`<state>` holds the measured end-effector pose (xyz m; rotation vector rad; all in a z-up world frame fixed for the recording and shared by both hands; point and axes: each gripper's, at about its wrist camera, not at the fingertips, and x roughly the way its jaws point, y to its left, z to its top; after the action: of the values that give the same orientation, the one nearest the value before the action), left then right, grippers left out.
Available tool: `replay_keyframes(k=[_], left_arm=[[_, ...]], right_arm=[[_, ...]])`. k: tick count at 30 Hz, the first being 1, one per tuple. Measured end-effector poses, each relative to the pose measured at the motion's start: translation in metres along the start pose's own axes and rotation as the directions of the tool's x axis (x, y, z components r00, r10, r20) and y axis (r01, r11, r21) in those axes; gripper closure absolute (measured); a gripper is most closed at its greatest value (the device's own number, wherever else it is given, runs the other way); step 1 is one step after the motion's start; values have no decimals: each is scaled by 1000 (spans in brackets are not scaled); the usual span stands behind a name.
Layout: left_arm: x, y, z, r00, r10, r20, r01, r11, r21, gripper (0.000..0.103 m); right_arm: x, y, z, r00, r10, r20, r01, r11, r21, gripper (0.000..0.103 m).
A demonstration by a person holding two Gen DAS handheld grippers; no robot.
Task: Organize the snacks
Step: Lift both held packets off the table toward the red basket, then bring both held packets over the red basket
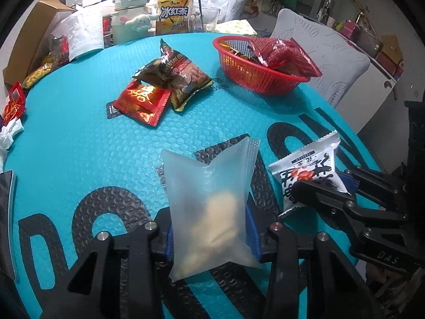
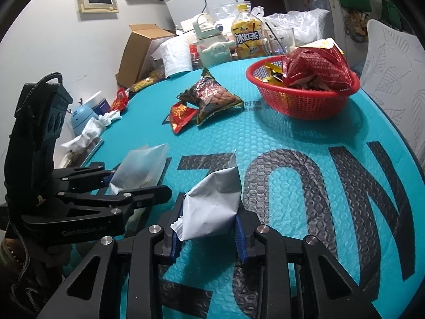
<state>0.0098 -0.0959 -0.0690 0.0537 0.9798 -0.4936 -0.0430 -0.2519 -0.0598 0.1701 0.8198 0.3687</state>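
My left gripper (image 1: 209, 235) is shut on a translucent snack pouch (image 1: 209, 204) with pale yellow pieces inside, held above the teal mat (image 1: 79, 146). My right gripper (image 2: 209, 235) is shut on a white snack packet (image 2: 212, 210); the same packet shows its printed face in the left wrist view (image 1: 308, 170). The two grippers are side by side near the mat's front. A red mesh basket (image 1: 255, 74) with several red and yellow packets stands at the far right; it also shows in the right wrist view (image 2: 300, 98). A dark peanut bag (image 1: 178, 77) and a red packet (image 1: 143, 101) lie mid-mat.
Behind the mat stand an iced-tea bottle (image 1: 174, 10), a pale kettle (image 1: 130, 18), a glass, plastic bags and an open cardboard box (image 1: 29, 47). Red packets and tissue lie at the left edge (image 1: 13, 106). A grey patterned chair back (image 1: 318, 53) is behind the basket.
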Motion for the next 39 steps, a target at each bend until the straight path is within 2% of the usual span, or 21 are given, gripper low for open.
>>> replay_keyframes(k=[8, 23, 30, 39], left_arm=[[-15, 3, 10, 999, -28, 25, 28, 1000, -12, 62], [-42, -11, 47, 992, -62, 109, 59, 998, 30, 62], [-46, -24, 77, 986, -70, 151, 61, 996, 61, 62], [-25, -37, 128, 984, -70, 163, 55, 994, 94, 62]], right_arm=[[-10, 4, 8, 999, -10, 46, 11, 1000, -12, 73], [-38, 1, 41, 993, -42, 114, 46, 998, -37, 73], [-53, -7, 65, 984, -68, 168, 79, 995, -61, 73], [-56, -32, 101, 972, -109, 209, 127, 989, -73, 73]])
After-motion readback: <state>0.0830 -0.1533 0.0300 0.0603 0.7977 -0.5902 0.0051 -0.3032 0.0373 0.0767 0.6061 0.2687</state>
